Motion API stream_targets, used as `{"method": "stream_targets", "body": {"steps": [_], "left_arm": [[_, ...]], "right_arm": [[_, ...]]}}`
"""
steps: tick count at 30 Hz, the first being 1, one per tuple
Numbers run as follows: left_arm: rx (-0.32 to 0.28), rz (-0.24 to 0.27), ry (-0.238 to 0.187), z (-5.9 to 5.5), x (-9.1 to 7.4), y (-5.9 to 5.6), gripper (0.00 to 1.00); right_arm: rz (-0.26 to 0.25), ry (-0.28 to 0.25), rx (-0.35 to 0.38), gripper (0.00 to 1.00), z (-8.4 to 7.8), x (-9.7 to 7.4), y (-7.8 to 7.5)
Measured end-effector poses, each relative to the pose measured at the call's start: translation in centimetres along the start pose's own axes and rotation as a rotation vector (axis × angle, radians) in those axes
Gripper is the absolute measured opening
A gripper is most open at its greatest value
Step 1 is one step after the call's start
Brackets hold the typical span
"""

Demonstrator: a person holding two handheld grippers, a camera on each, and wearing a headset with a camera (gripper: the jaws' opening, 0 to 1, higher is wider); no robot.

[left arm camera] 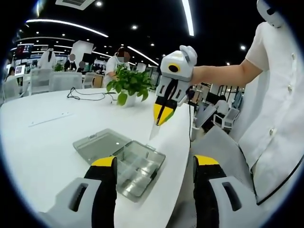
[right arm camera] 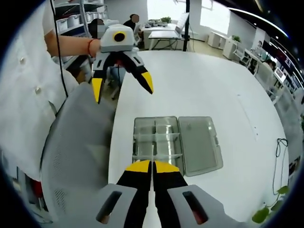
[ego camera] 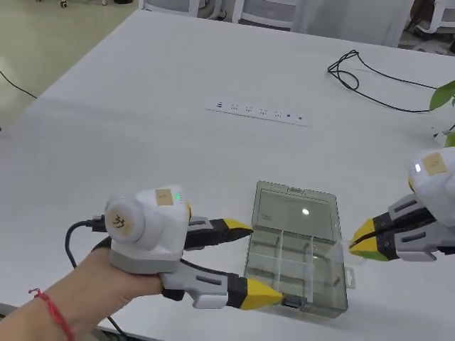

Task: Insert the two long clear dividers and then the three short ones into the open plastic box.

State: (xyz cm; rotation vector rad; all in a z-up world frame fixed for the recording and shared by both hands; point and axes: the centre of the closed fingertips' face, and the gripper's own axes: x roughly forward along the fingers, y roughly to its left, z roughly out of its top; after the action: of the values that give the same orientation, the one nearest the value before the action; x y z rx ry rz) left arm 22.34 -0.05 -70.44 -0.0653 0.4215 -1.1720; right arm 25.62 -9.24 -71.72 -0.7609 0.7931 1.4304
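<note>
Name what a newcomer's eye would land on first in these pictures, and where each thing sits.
The open clear plastic box lies near the white table's front edge, lid laid flat, with fitted dividers inside. Left of it the left hand-held gripper gapes open with yellow tips. To its right, the right hand-held gripper is shut on a thin clear divider.

Clear glossy plastic box (ego camera: 274, 213) on matt white table (ego camera: 142, 121)
</note>
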Motion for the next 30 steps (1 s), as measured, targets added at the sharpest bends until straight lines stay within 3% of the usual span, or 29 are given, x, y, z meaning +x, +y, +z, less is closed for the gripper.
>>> {"method": "stream_targets", "body": {"steps": [4,13,30], "left_arm": [[0.005,0.016,0.022,-0.7,0.0,0.5,0.75],[-0.003,0.038,0.036,-1.4,-0.1,1.0,0.9],[-0.023,0.033,0.03,-1.6,0.3,1.1,0.92]], "right_arm": [[-0.001,0.033,-0.037,0.03,-0.8,1.0,-0.2],[-0.002,0.055,-0.036,0.03,-2.5,2.8,-1.5],[0.016,0.071,-0.035,0.03,-2.9,4.1,-1.8]]}}
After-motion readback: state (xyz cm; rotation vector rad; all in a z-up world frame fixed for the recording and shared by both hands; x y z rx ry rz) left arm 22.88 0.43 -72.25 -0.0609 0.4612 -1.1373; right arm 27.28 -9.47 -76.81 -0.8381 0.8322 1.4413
